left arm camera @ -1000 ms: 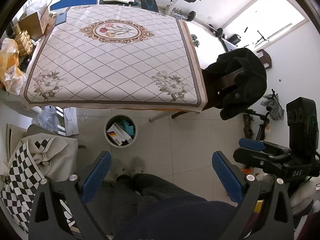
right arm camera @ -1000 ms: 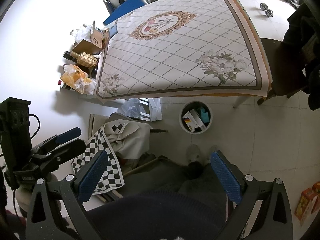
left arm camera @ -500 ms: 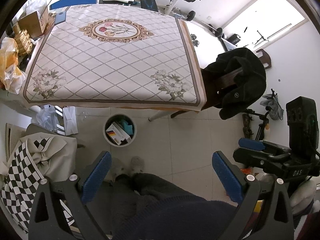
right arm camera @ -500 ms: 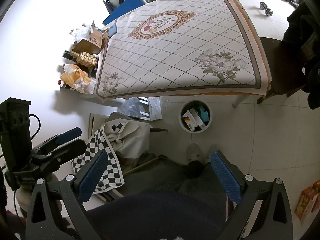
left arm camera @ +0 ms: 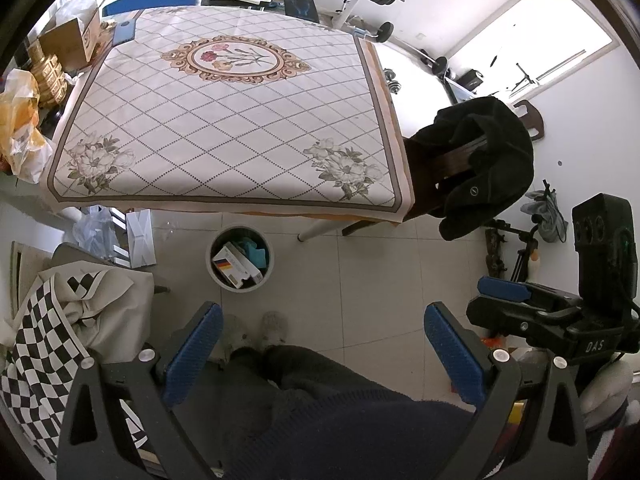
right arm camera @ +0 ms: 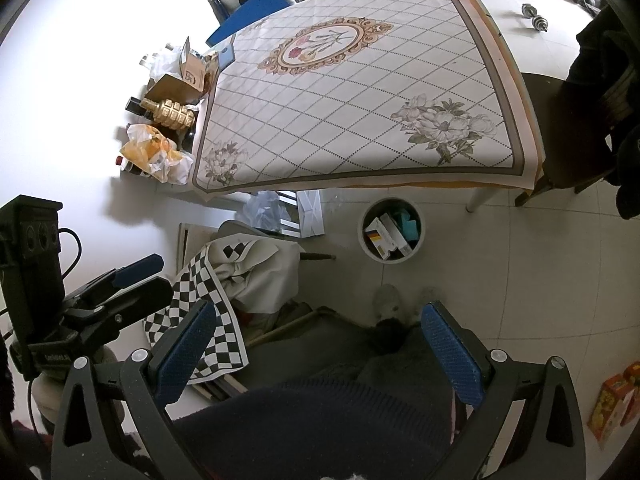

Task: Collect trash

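Legible text: "DAS", white letters on the black body of the right gripper [left arm camera: 500, 292], seen in the left wrist view. Print on the cardboard box [right arm camera: 192, 74] beside the table is too small to read.

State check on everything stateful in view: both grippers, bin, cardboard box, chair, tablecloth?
left gripper: open, holding nothing.
right gripper: open, holding nothing.
trash bin: upright on the floor, no lid, boxes and a teal item inside.
cardboard box: flaps open.
chair: black jacket draped over its back.
tablecloth: spread flat on the table.
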{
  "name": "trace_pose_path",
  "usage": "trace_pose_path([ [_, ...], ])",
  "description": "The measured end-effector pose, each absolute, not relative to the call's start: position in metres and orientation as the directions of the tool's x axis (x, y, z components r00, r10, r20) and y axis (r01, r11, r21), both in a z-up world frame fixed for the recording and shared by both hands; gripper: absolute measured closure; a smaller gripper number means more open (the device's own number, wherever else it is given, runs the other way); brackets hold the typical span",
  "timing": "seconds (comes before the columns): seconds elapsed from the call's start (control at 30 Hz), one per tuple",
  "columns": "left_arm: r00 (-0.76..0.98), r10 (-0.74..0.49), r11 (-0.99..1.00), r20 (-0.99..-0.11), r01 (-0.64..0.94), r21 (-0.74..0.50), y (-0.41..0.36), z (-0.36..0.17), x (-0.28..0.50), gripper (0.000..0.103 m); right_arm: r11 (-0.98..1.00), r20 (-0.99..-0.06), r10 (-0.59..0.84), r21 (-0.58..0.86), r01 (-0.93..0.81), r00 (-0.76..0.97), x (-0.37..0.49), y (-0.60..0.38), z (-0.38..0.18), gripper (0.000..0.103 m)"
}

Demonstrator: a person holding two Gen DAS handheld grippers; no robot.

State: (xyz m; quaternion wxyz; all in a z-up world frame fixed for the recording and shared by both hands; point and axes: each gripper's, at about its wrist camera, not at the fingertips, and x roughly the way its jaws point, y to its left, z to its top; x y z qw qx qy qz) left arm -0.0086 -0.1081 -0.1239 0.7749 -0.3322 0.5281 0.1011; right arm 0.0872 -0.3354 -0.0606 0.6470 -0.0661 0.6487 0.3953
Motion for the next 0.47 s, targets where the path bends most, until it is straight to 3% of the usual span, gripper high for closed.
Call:
trace_pose_path([
  [0.47, 0.431, -0.191, 0.754, -0.882, -0.511, -0.413, -0.1105, -0.121, -0.0085, 0.0, 0.682, -0.892, 0.427, 0.427, -0.593, -0.151, 0.0847, -0.3351, -0.0601, 0.0],
])
